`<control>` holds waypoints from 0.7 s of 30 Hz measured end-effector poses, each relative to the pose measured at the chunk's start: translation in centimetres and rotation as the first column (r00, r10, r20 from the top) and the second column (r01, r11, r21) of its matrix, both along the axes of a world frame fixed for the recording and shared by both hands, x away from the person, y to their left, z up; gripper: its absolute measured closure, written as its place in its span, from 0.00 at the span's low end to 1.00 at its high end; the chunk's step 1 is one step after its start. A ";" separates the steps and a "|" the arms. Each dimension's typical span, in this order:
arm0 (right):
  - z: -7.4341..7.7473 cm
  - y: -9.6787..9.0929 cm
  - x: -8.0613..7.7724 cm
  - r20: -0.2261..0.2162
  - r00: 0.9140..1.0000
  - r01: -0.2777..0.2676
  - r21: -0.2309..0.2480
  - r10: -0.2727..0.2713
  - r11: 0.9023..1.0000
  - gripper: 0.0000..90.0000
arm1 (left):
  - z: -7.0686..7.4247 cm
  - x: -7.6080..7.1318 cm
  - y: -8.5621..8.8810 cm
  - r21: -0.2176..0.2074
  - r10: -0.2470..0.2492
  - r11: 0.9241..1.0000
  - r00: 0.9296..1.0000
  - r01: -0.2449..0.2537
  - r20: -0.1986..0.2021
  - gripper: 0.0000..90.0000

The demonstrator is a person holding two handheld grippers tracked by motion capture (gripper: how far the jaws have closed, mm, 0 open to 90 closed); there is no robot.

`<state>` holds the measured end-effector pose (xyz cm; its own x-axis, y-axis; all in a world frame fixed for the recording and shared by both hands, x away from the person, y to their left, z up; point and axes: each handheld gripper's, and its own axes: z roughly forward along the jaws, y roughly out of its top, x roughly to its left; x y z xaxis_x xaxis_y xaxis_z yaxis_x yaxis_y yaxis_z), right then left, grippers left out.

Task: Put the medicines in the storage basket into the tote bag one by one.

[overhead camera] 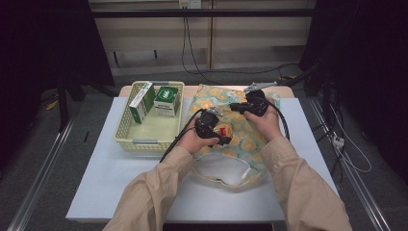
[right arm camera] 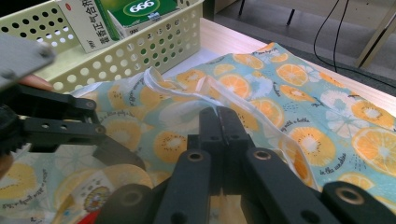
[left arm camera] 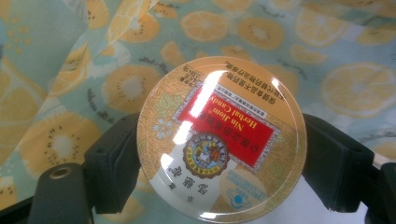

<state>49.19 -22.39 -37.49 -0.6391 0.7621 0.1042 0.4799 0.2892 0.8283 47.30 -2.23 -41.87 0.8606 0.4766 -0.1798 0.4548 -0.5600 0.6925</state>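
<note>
table (overhead camera: 106, 178) carries a fruit-print bag (overhead camera: 250, 130) spread flat; right tool (right arm camera: 218, 114), clamped on its rim, props the mouth open so left tool (left arm camera: 219, 154), gripping a round candy tin (left arm camera: 222, 140), can drop it in.
</note>
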 end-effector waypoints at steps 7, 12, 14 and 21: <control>-0.6 -0.1 0.4 -0.006 1.000 0.008 -0.007 -0.008 1.000 1.00 | -0.9 0.4 -1.0 0.009 0.000 1.000 1.000 -0.001 0.012 0.23; -1.4 -0.6 1.0 -0.022 0.999 0.043 0.000 -0.043 0.999 1.00 | -1.5 0.7 -1.7 0.022 0.004 1.000 1.000 -0.005 0.017 0.23; -1.5 -0.6 1.1 -0.021 0.999 0.046 0.009 -0.046 0.999 1.00 | -1.8 0.9 -1.9 0.035 0.009 0.999 1.000 -0.010 0.027 0.23; -1.6 -0.6 1.2 -0.024 0.999 0.046 0.009 -0.046 0.999 1.00 | -2.5 1.2 -2.0 0.062 0.025 0.998 0.998 -0.029 0.054 0.22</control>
<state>50.40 -23.01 -39.06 -0.6009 0.7893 0.1261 0.5119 0.2589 0.8191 48.55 -4.25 -44.35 0.8548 0.5086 -0.1028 0.4336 -0.5914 0.6798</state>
